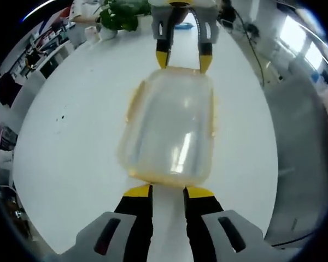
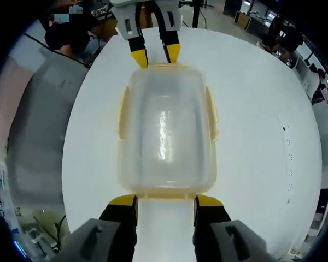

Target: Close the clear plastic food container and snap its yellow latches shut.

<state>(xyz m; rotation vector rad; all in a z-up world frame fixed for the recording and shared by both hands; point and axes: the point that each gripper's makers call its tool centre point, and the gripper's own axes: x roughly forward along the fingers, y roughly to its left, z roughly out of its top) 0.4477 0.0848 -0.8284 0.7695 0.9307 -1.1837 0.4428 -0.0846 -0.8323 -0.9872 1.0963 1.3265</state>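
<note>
Clear container (image 2: 165, 136) on white table (image 2: 251, 109), grippers at both ends

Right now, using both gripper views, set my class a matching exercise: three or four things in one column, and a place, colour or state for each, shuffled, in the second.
Column one:
1. food container
2. latches
3. table
4. potted plant

Column two:
A. white
B. at the table's far edge in the left gripper view
C. clear, lying between the left gripper and the right gripper
D. yellow, along the container's sides

Pairs: 1-C, 2-D, 3-A, 4-B
</note>
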